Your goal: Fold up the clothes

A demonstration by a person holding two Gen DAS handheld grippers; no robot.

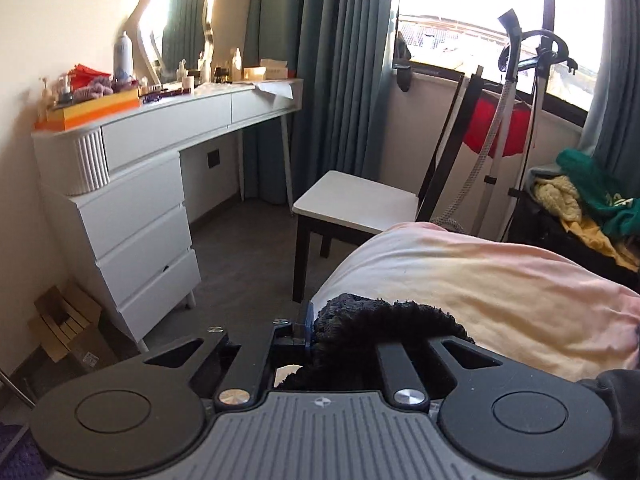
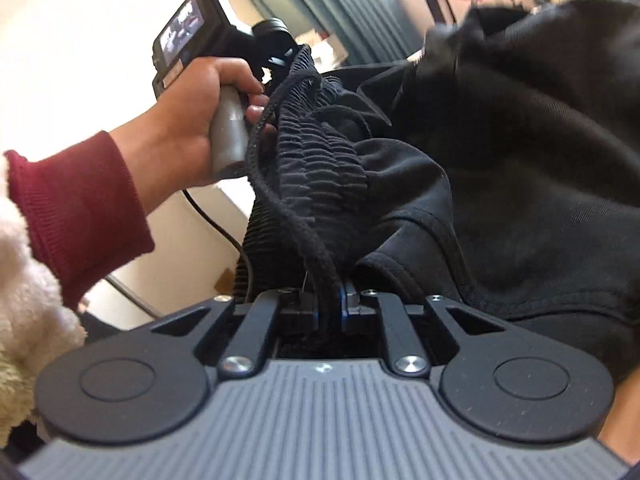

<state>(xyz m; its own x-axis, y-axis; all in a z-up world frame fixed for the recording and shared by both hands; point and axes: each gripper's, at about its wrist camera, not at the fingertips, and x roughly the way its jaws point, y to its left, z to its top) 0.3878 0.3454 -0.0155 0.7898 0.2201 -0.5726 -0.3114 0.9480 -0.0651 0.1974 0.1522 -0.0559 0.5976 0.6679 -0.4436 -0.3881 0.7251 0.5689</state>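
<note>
A black garment (image 2: 500, 152) with a ribbed elastic waistband (image 2: 320, 160) and a drawstring hangs bunched between the two grippers. My right gripper (image 2: 329, 312) is shut on the waistband and drawstring. My left gripper (image 1: 320, 332) is shut on the waistband's fuzzy black edge (image 1: 372, 320), above the corner of a bed with a pink and yellow cover (image 1: 500, 292). In the right wrist view the hand in a red sleeve holds the left gripper's handle (image 2: 230, 132), with the waistband running up to it.
A white dresser (image 1: 140, 208) with cluttered top and mirror stands at left. A white-seated chair (image 1: 356, 200) is by the bed. A garment steamer (image 1: 516, 92) stands by the window. A pile of green and yellow clothes (image 1: 588, 204) sits at right. A cardboard box (image 1: 68, 324) lies on the floor.
</note>
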